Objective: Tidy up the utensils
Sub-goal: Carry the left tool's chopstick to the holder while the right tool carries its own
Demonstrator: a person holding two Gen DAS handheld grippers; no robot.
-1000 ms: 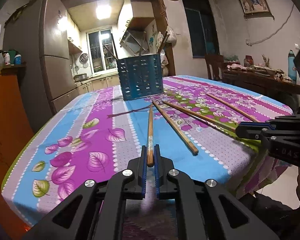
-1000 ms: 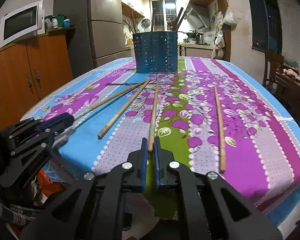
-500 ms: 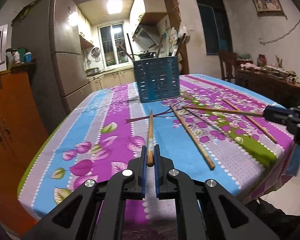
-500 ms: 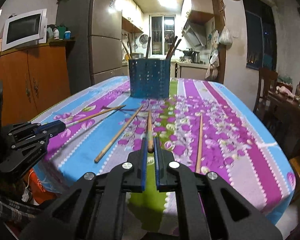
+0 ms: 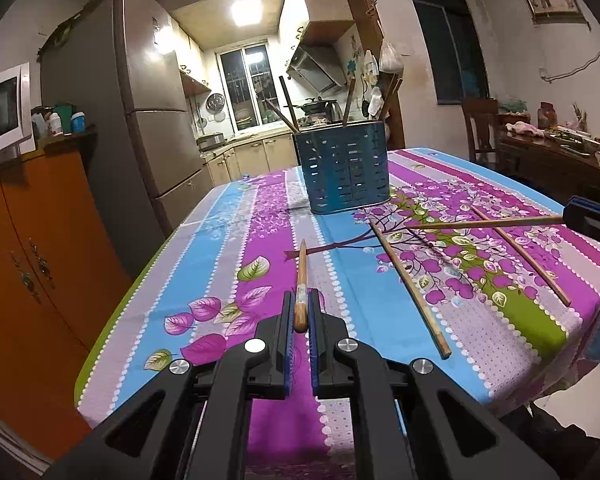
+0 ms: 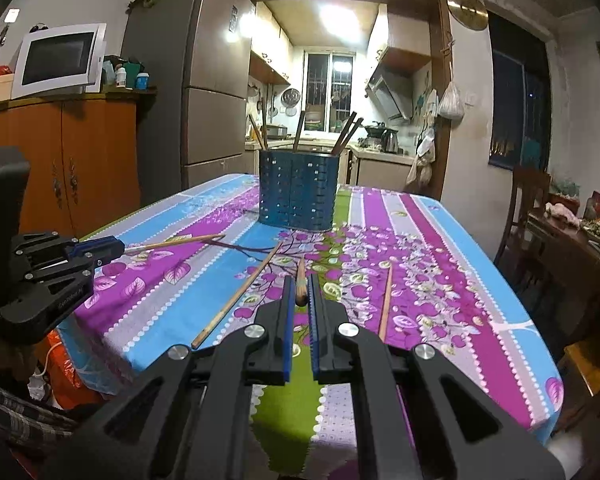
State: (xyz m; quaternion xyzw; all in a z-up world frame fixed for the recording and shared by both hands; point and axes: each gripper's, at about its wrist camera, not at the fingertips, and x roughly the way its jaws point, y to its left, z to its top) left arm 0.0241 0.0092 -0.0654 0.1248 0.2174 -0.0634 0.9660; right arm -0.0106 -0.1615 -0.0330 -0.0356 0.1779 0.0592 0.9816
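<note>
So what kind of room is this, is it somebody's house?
Most likely a home dining room opening onto a kitchen: a table in a flowery cloth, a fridge, a microwave on a cupboard, and a stove hood behind.

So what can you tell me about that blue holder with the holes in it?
The holder is dark blue, looks like metal, and has rows of little slots in its wall. It stands upright on the flowery tablecloth, far from both grippers. Several chopsticks lean out of its open top. Nothing grips it; two loose chopsticks lie apart from its base.
</note>
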